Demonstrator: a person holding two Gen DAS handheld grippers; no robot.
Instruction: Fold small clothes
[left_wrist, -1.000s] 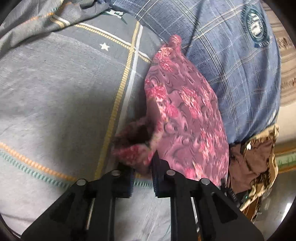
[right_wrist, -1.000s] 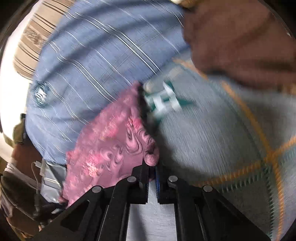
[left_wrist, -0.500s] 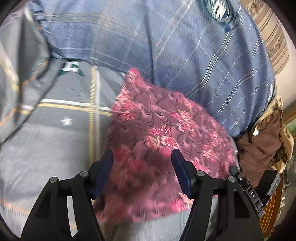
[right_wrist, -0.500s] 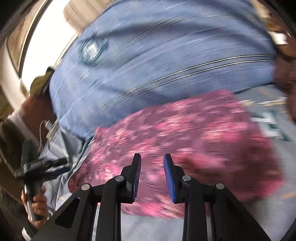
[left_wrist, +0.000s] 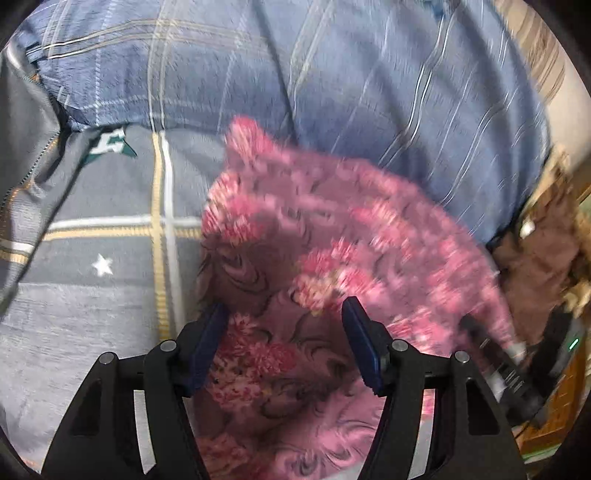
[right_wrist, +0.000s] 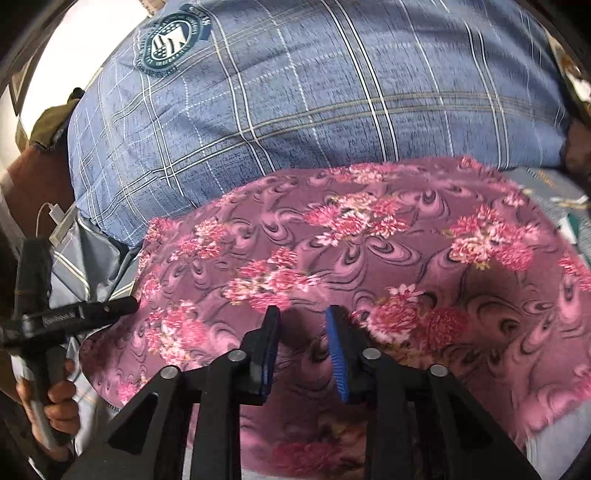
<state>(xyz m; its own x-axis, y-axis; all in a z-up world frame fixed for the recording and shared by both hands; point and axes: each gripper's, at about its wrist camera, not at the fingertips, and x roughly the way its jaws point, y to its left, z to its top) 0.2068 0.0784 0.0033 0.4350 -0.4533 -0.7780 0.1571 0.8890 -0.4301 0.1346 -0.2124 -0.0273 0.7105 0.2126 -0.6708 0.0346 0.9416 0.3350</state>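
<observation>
Lying directly ahead of the left tongs (left_wrist: 284, 332), one pink floral cloth (left_wrist: 332, 258) rests on the bed sheet (left_wrist: 92, 295); jaws apart, empty. Right view: right tongs (right_wrist: 301, 343) opening, nothing clamped; the cloth's long axis runs crosswise beneath them, beside one blue pillow (right_wrist: 295, 92).

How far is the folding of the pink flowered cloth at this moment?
Done: the pink flowered cloth lies spread flat on the grey bedsheet beside the blue checked pillow. In hand: nothing; the left gripper is open, the right gripper opening. Left: likely regrasp and fold.
</observation>
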